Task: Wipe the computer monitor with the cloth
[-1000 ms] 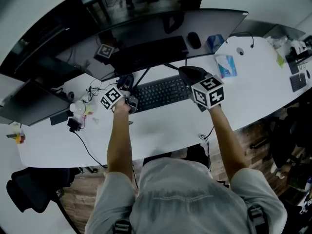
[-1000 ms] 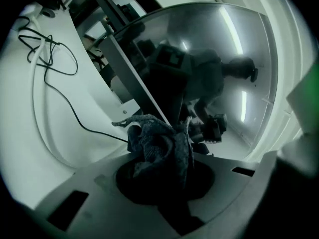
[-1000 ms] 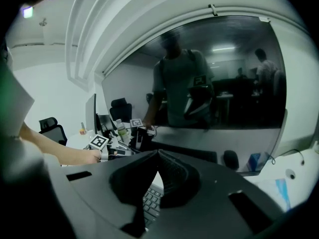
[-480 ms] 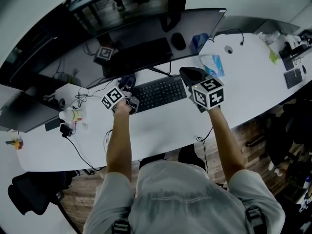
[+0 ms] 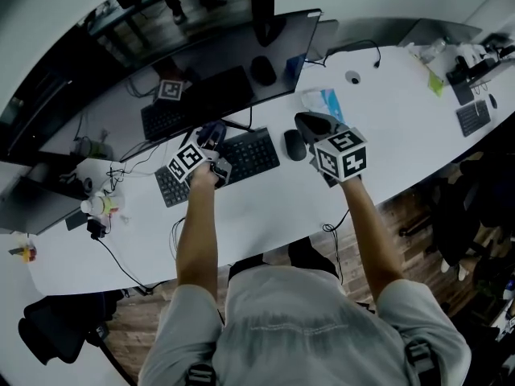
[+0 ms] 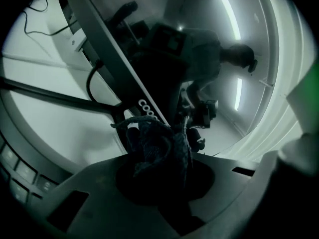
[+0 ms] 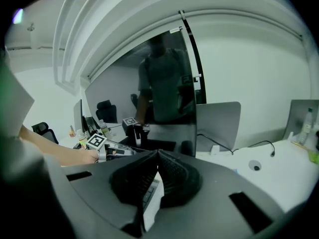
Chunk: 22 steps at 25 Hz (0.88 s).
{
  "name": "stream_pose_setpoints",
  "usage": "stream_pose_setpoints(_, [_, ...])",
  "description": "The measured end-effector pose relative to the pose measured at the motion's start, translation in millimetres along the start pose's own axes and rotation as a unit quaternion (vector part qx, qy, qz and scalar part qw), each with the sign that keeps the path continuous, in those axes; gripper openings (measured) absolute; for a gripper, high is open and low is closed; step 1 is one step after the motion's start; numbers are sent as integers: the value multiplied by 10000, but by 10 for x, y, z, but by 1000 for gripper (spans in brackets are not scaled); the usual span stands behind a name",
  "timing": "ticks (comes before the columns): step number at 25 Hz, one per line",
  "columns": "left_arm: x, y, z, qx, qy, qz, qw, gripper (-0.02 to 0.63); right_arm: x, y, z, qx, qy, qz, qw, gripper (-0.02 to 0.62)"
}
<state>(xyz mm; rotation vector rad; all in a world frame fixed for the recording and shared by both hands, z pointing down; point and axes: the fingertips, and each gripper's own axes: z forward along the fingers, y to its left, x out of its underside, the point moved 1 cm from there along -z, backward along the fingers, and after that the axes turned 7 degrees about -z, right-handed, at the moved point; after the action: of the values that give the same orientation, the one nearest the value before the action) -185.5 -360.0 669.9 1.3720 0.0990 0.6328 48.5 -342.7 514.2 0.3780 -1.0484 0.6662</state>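
White desk (image 5: 265, 207): 1 monitor (image 5: 217, 55), 1 cloth (image 6: 149, 143) pinched in L gripper (image 5: 211, 141); R gripper (image 7: 158, 154) closed, empty.

I've slid both grippers right along the keyboard (image 5: 245, 155): the left gripper (image 5: 211, 135) now hangs over its left half. The right gripper (image 5: 310, 123) has passed its right end, baring the mouse (image 5: 292, 145).

The person wears a pale grey short-sleeved shirt (image 5: 306, 328) with dark straps (image 5: 422, 357) at both shoulders. The left hand-held gripper (image 5: 211, 135) and right hand-held gripper (image 5: 310, 125) are dark with ribbed jaw faces. Each bears a white marker cube (image 5: 342, 153) printed with black squares.
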Motion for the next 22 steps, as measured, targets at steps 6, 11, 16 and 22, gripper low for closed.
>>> stream_pose_setpoints(6, [276,-197,331,-5,26,-15,10000,51,165,-418,-274,244,-17,100,9997,2])
stream_pose_setpoints(11, [464,-318,538,-32,78,12,10000,51,212,-716,-412,313,-56,150,9994,2])
stream_pose_setpoints(16, [682,-454,789,51,94,-23,9999,51,261,-945,-504,272,-55,88,9996,2])
stream_pose_setpoints(22, [941,-622,1138,229,137,-68,9996,51,316,-1259,-618,278,-51,44,9996,2])
